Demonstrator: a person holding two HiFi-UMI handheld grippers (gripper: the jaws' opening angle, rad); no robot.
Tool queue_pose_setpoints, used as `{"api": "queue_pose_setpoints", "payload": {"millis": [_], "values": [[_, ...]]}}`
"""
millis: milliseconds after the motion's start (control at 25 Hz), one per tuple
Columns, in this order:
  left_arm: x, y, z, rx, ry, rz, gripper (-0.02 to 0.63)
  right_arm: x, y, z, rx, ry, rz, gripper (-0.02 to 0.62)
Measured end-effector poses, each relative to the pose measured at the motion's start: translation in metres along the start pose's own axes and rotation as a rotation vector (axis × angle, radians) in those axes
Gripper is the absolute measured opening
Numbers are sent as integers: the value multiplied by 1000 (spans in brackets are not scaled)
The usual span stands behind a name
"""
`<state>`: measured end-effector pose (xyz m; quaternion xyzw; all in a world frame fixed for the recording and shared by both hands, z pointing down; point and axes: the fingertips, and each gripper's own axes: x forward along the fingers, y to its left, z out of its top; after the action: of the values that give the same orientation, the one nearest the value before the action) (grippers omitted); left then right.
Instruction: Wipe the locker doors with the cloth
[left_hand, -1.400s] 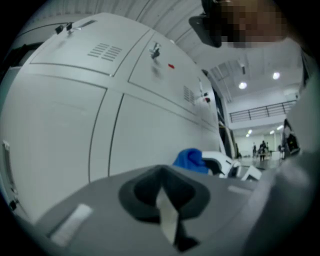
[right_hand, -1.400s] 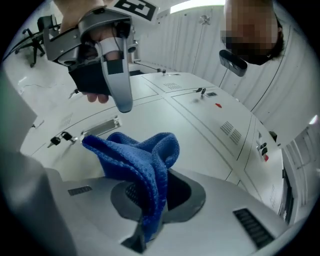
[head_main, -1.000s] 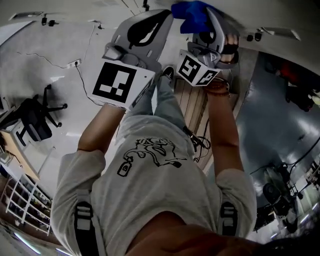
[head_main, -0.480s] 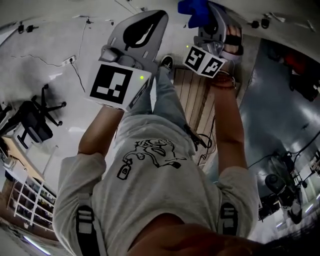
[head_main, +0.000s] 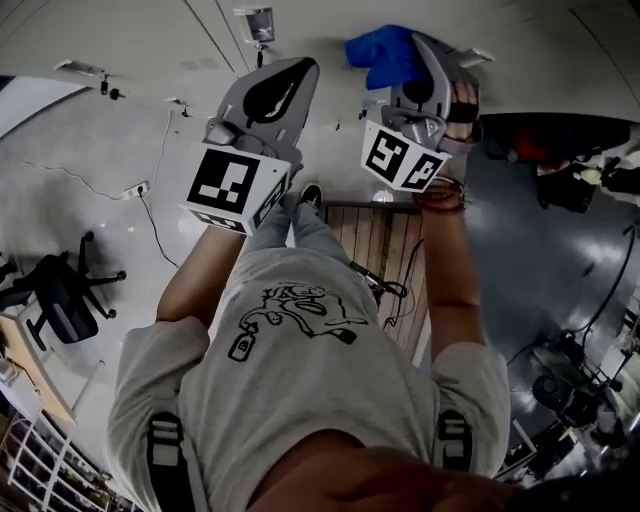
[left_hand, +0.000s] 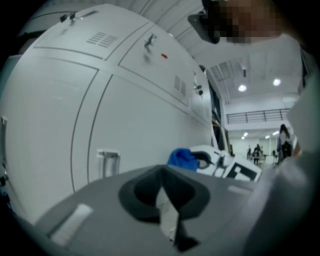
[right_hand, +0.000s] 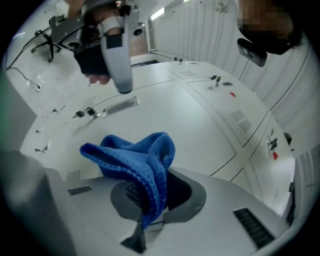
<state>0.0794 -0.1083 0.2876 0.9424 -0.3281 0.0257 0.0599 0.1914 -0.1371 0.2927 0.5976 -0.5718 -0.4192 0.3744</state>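
The white locker doors (head_main: 150, 40) fill the top of the head view, and both grippers are raised toward them. My right gripper (head_main: 420, 48) is shut on a crumpled blue cloth (head_main: 385, 55), which bunches out of the jaws (right_hand: 135, 160) close to the door surface (right_hand: 210, 110). My left gripper (head_main: 300, 68) is held up to the left of it, jaws together with nothing between them (left_hand: 167, 220). In the left gripper view the cloth (left_hand: 182, 157) and the right gripper (left_hand: 215, 161) show against the door (left_hand: 125, 115).
A small metal handle (left_hand: 107, 161) and a latch (left_hand: 149, 41) sit on the doors. On the floor below are a black office chair (head_main: 60, 285), a wooden slatted board (head_main: 385, 240), loose cables (head_main: 395, 290) and dark equipment (head_main: 570, 390) at the right.
More of the locker front now shows above the grippers. Both grippers sit a little lower and further right in the head view, and the cloth stays gripped in the right one.
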Motion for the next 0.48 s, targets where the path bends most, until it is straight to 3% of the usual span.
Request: {"api": "queue_pose_setpoints", "payload": {"millis": [240, 480], "values": [[-22, 16, 55, 38, -82, 35, 2, 5, -120, 48, 1, -76, -201, 31], [-35, 30, 92, 81, -132, 61, 2, 6, -170, 63, 63, -78, -306, 31]]}}
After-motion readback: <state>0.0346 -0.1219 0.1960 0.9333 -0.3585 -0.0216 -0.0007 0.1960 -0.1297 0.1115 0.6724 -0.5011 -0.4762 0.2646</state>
